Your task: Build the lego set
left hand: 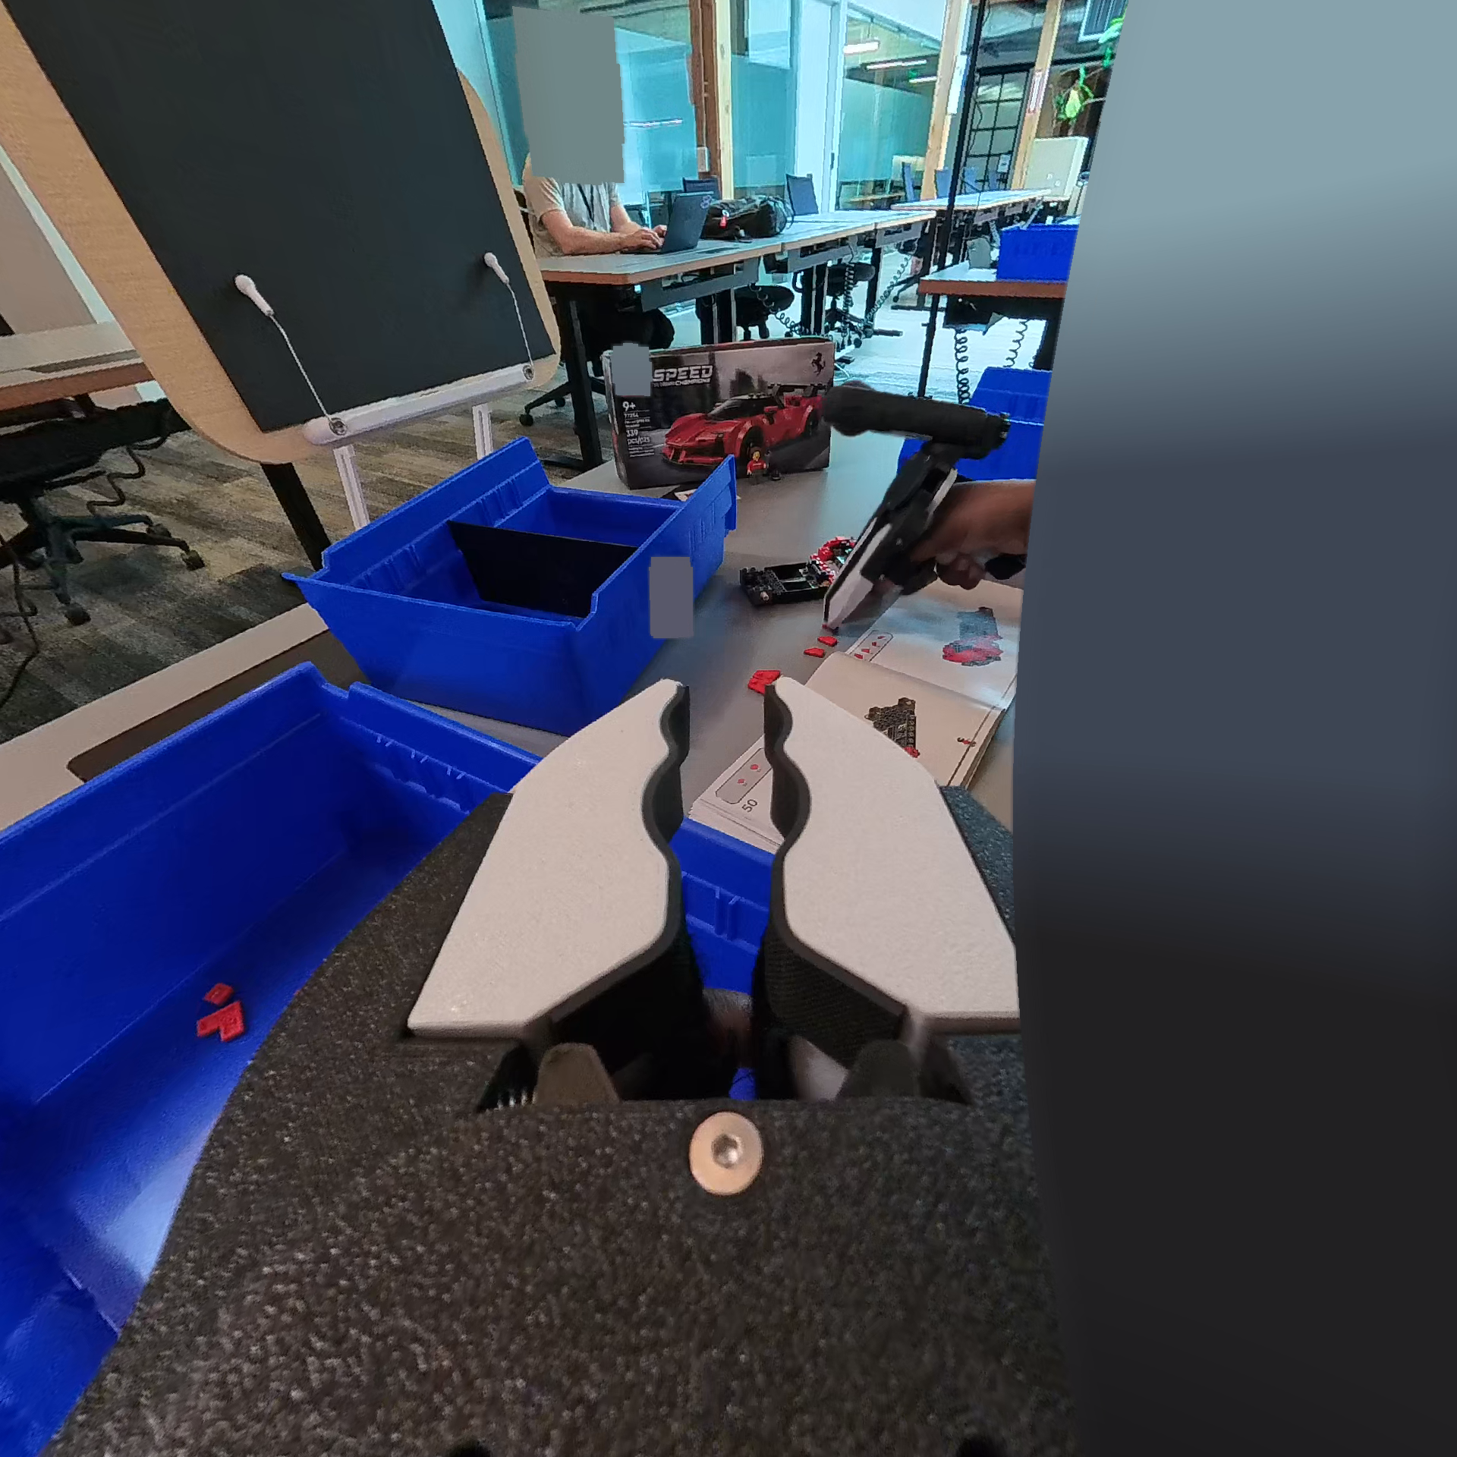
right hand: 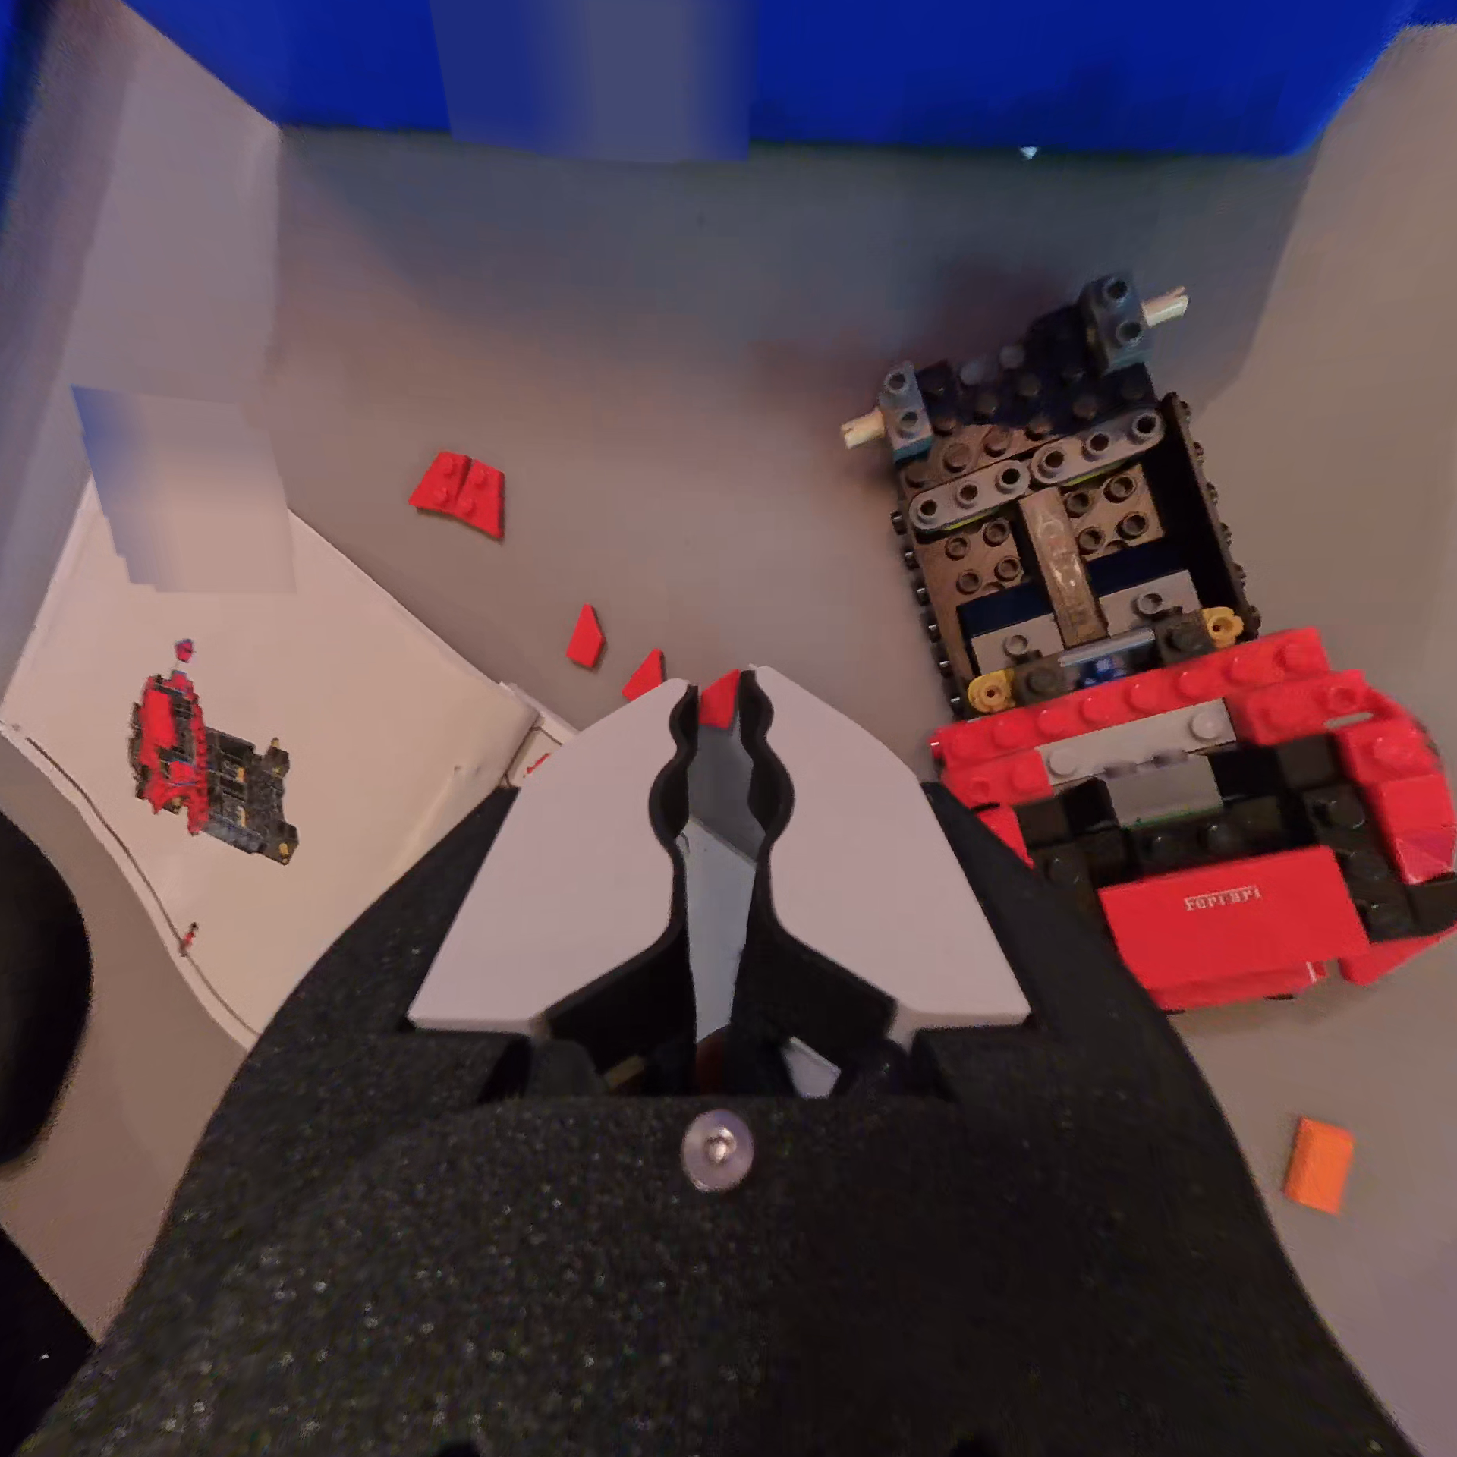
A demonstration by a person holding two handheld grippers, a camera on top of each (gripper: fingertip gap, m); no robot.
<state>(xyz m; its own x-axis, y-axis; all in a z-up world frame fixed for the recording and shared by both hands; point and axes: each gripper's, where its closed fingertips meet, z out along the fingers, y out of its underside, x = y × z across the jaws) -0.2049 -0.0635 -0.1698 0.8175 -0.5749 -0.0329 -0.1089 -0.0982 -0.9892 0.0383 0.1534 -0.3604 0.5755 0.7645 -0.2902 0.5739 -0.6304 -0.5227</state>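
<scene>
A partly built red and black Lego car (right hand: pixel 1167 709) lies on the grey table; it also shows far off in the left wrist view (left hand: pixel 788 579). My right gripper (right hand: pixel 721 686) points down at the table, shut on a small red wedge piece (right hand: pixel 719 700) held between its tips. Two more red wedges (right hand: pixel 585 637) (right hand: pixel 645 676) and a pair of red wedge plates (right hand: pixel 460 493) lie just beyond. My left gripper (left hand: pixel 725 698) is open and empty, held above the edge of a near blue bin (left hand: pixel 197 867) with a few red pieces (left hand: pixel 222 1017) inside.
The open instruction booklet (right hand: pixel 355 709) lies left of the right gripper. An orange piece (right hand: pixel 1318 1163) lies at the right. A second blue bin (left hand: pixel 512 631), the Lego box (left hand: pixel 721 410) and a tilted dark board on a stand (left hand: pixel 276 197) stand behind. The gap from one gripper's tips to the other's is roughly 40 cm.
</scene>
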